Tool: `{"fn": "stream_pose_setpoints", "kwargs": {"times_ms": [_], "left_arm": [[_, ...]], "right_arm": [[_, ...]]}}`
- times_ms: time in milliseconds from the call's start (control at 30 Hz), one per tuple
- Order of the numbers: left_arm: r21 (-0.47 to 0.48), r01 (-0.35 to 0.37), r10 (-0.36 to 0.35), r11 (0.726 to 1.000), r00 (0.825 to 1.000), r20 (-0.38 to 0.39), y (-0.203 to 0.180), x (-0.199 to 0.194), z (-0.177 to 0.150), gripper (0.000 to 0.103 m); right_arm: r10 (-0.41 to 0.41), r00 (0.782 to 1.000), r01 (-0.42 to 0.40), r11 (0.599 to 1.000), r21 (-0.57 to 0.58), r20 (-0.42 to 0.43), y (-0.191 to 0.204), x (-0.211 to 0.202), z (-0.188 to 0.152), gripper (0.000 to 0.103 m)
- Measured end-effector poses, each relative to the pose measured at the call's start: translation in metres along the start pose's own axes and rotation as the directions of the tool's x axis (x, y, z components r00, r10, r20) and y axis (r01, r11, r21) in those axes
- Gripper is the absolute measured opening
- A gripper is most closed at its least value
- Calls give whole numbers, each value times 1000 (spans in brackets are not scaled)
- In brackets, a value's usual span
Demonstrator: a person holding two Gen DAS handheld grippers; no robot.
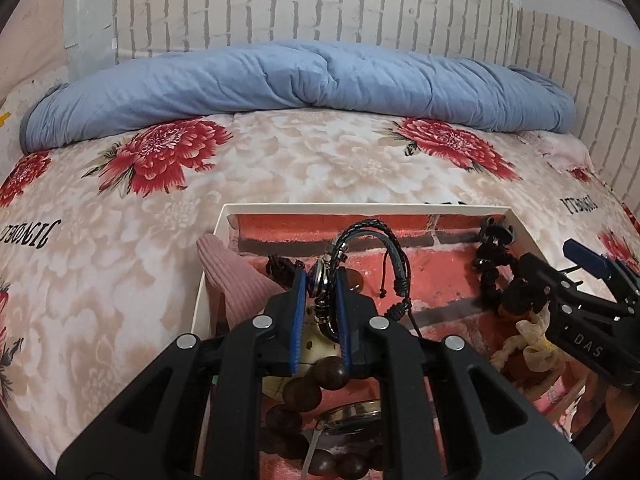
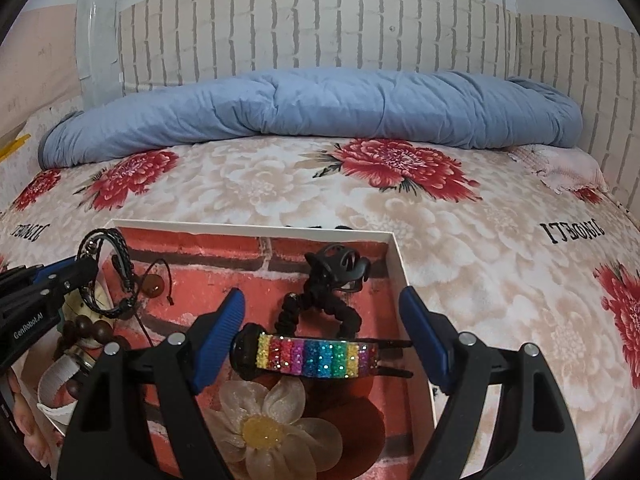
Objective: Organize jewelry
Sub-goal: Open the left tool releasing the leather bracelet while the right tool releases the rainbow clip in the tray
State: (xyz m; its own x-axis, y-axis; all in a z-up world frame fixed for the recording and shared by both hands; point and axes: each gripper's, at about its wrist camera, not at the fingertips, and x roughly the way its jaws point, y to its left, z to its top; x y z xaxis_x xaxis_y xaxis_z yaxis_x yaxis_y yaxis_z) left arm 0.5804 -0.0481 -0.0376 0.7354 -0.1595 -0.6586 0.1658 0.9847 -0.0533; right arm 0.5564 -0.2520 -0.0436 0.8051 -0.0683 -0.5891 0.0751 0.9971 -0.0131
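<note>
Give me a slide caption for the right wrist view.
Open right tongs poised over a rainbow rhinestone hair clip in the brick-lined box; left tongs grip a black braided bracelet.

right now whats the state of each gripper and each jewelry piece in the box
left gripper: shut on the black braided bracelet, lifted off the box floor
right gripper: open, jaws either side of the rainbow rhinestone hair clip
rainbow rhinestone hair clip: lying flat, ungripped
black claw clip: lying by the far wall
wooden bead bracelet: lying in the box
fabric flower: lying flat
white box: open, no lid in view
</note>
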Motion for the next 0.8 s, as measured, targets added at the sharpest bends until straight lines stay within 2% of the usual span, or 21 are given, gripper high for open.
{"fn": "stream_pose_setpoints", "kwargs": {"times_ms": [267,600,800], "left_arm": [[21,-20,21,1000,1000,-11,-2,7,-4,15],[46,-51,51,998,999,7,-7,7,-8,16],[49,-50,49,998,999,14,-9,6,-9,25]], "right_arm": [[-21,1000,21,1000,-13,-7,2,8,-3,78],[-19,998,18,1000,-16,-58,3,18,-7,78],[-11,995,11,1000,1,-95,0,23,-7,80]]}}
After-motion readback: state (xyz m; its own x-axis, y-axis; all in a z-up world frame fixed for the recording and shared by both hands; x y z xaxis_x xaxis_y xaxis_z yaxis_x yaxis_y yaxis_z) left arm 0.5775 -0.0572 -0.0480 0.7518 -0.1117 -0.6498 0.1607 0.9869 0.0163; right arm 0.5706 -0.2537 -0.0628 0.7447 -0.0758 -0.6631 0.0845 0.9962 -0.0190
